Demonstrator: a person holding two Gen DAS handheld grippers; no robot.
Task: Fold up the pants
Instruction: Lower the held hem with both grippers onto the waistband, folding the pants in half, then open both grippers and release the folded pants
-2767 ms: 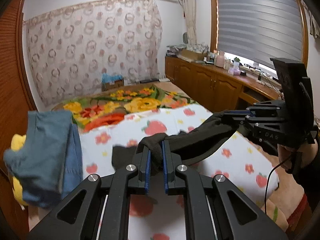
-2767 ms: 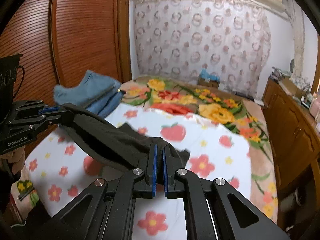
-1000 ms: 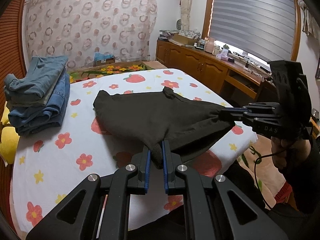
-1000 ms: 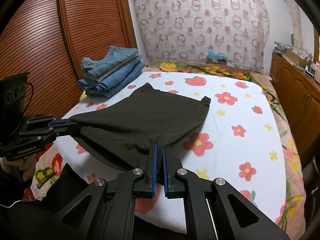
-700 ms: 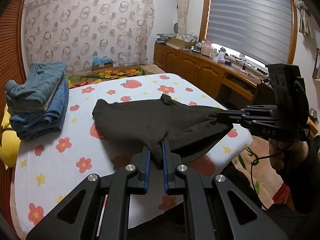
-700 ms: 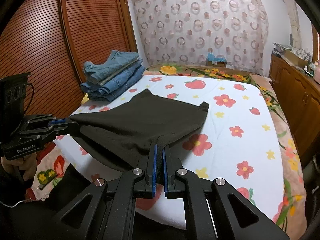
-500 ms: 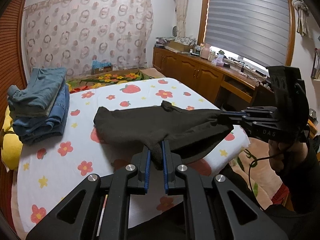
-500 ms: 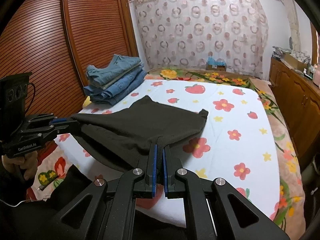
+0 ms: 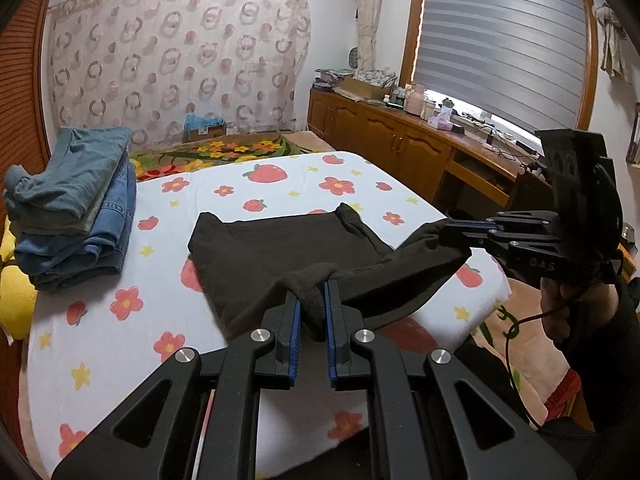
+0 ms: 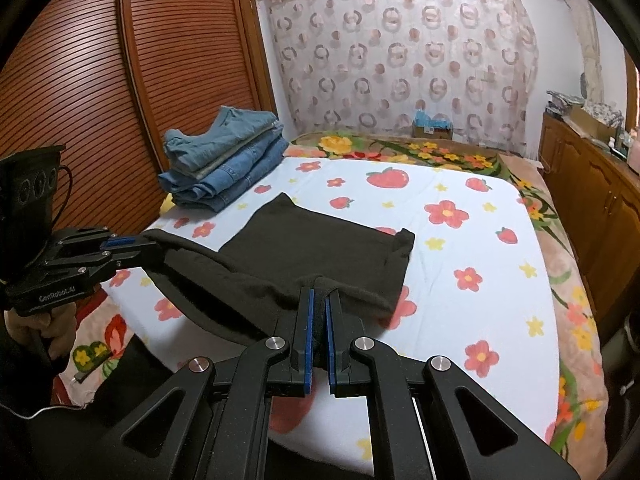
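left wrist view: left gripper [image 9: 312,312] jaws clamped narrow on a near corner of the dark brown soft-fabric pants [image 9: 280,256]; far part lies on the white flower-and-strawberry bed sheet [image 9: 100,320]. right gripper [image 9: 452,234] pinches the other corner.

right wrist view: right gripper [image 10: 316,320] jaws narrow on cloth; near edge sags between grips. judgement: keep both corners level and taut, lay the edge square on the far hem, clear of the folded blue jeans stack [image 10: 224,164].

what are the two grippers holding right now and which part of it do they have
Both hold the black pants: the left gripper and right gripper each pinch a corner of the near edge, lifted off the bed.
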